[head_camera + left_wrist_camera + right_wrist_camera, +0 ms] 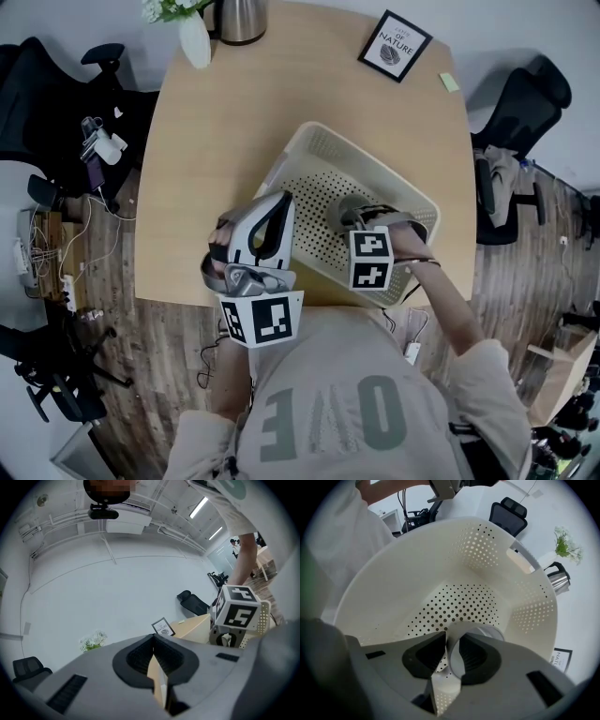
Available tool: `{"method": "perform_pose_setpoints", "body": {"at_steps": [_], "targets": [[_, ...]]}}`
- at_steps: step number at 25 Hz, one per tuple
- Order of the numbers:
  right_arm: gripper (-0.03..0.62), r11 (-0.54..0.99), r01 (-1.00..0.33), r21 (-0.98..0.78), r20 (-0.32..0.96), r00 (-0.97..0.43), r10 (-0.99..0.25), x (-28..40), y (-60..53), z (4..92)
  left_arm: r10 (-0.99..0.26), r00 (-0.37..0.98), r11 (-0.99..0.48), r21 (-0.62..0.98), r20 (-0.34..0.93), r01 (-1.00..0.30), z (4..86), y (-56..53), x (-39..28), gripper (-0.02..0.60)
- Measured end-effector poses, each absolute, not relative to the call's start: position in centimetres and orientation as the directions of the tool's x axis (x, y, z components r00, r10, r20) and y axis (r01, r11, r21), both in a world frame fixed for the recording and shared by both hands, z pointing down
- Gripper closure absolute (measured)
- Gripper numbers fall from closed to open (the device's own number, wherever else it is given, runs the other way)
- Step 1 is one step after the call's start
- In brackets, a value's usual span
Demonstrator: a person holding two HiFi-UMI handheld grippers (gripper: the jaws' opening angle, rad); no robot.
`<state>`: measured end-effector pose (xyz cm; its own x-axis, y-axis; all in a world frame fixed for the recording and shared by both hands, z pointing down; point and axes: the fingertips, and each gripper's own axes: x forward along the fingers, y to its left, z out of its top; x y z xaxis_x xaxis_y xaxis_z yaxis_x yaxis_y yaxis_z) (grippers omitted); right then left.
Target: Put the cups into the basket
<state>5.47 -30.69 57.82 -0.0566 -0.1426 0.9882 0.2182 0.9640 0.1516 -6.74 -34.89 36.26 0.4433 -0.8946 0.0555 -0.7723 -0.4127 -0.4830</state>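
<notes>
My left gripper (279, 202) sits at lower centre of the head view and points up the frame. Its jaws are pressed together with nothing between them, and its marker cube (258, 319) is nearest my chest. My right gripper (349, 216) is just to its right, angled up-left, jaws pinching the wall of a cup (487, 631). My bare right forearm (442, 286) slants toward lower right.

Wooden table (234, 141) bears basket (322, 131), vase (195, 39), kettle (242, 19), frame (395, 45).
</notes>
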Motion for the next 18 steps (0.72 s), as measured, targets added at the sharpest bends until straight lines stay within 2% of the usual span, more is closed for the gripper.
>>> {"method": "perform_pose_setpoints", "body": {"at_steps": [7, 10, 11, 15, 18], "targets": [[0.508, 0.964, 0.134, 0.231, 0.963, -0.17, -0.207, 4.3, -30.8, 53.3, -0.891, 0.452, -0.41, -0.498, 0.04, -0.764, 35.2, -34.6, -6.5, 0.572], [0.513, 0.946, 0.068, 0.316, 0.922, -0.259, -0.289, 3.5, -31.5, 49.7, -0.887, 0.461, -0.412, -0.507, 0.032, -0.757, 34.7, -34.5, -6.2, 0.572], [0.539, 0.932, 0.047, 0.36, 0.899, -0.285, -0.333, 3.3, -31.9, 48.5, -0.884, 0.466, -0.414, -0.51, 0.028, -0.754, 34.4, -34.4, -6.1, 0.572], [0.593, 0.864, -0.124, 0.487, 0.758, -0.431, -0.489, 2.7, -33.3, 42.4, -0.873, 0.488, -0.417, -0.514, -0.003, -0.749, 32.8, -34.2, -5.2, 0.572], [0.595, 0.747, -0.331, 0.577, 0.546, -0.524, -0.654, 2.7, -34.0, 36.4, -0.865, 0.501, -0.421, -0.511, -0.023, -0.75, 31.4, -34.2, -4.4, 0.572]]}}
